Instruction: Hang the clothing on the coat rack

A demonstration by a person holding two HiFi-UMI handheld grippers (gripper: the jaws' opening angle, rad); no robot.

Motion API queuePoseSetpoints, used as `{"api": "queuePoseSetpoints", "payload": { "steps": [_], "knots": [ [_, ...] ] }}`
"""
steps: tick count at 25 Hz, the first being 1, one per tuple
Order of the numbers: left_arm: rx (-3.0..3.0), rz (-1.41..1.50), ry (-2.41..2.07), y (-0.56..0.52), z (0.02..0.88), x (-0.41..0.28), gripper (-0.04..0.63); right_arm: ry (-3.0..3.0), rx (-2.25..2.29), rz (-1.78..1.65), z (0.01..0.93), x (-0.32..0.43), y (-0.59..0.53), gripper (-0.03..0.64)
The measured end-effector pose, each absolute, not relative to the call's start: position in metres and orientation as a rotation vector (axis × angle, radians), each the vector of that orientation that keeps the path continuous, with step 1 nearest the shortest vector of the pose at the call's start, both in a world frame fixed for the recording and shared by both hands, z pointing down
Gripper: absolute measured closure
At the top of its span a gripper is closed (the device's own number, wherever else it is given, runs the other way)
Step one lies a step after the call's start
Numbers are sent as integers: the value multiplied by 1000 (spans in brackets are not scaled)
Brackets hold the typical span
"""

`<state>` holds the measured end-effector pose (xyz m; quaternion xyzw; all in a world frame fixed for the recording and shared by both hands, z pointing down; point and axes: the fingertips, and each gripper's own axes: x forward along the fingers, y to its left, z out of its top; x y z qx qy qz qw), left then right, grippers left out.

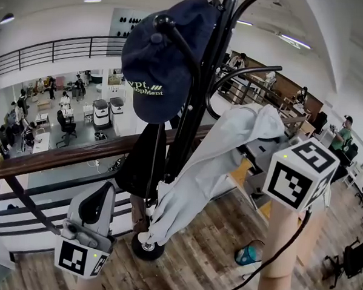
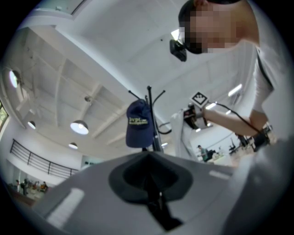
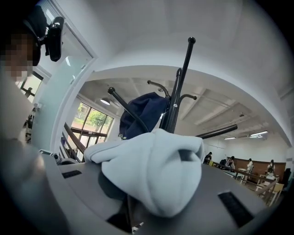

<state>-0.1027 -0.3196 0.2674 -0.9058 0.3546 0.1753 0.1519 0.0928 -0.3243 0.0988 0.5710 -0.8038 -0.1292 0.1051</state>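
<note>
Pale blue-grey soft fabric garment [image 1: 207, 167] is bunched at its top end and hangs in one long fold from 2 o'clock toward 7 o'clock in the head view. It is beside the black metal coat rack [image 1: 195, 106], below a navy fabric cap [image 1: 162, 55] on a hook. Right gripper [image 3: 131, 209], raised at 4 o'clock, pinches the bunched end. Left gripper [image 2: 149, 181], low at 8 o'clock, points upward with its jaws pressed together on nothing.

Words on the cap
The dark blue cap [image 1: 150, 67] has pale letters on its front. Only bits can be read: "vpt." on top, "opMent" under it.
</note>
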Motion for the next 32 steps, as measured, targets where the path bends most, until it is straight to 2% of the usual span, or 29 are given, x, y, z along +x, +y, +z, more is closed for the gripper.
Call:
{"api": "queuePoseSetpoints", "payload": {
  "steps": [10, 21, 32],
  "knots": [
    [-2610, 507, 1042, -321, 273, -110, 589, -2359, 1635, -426, 110, 84, -307, 531],
    [-2617, 508, 1034, -322, 275, -107, 589, -2388, 1554, -267, 152, 82, -316, 537],
    [-2622, 513, 1039, -328, 275, -105, 589, -2334, 1649, -200, 153, 119, -321, 537]
  ]
}}
